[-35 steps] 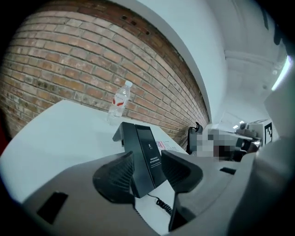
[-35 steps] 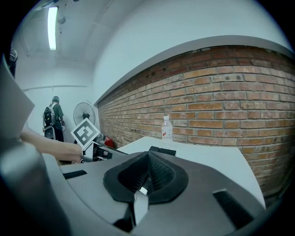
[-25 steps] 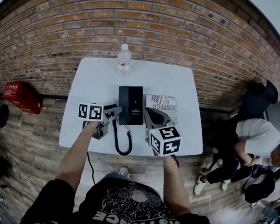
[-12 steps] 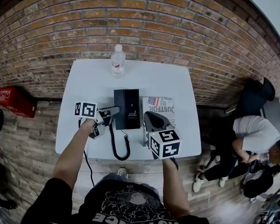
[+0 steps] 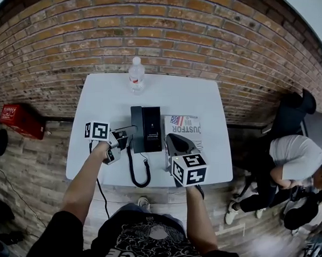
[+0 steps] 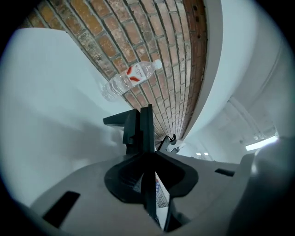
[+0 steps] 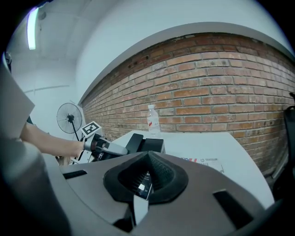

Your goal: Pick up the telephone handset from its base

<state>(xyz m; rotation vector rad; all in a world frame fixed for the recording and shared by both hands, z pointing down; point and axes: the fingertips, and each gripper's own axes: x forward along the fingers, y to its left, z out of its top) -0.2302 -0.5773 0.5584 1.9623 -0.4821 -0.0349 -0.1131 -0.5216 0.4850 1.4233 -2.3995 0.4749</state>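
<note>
Black T-shirt (image 5: pixel 146 238) (white print, seemingly lettering); grey left gripper (image 5: pixel 132 130), right gripper (image 5: pixel 169 136).

My head camera looks steeply down from well above onto the white table (image 5: pixel 178 97) and the brick wall (image 5: pixel 164 36) behind it. The left gripper view is rolled on its side, tight against the telephone handset (image 6: pixel 146 126), and faces the wall. The right gripper view looks low across the table toward the wall. All three views share the water bottle (image 5: pixel 135 75).
</note>
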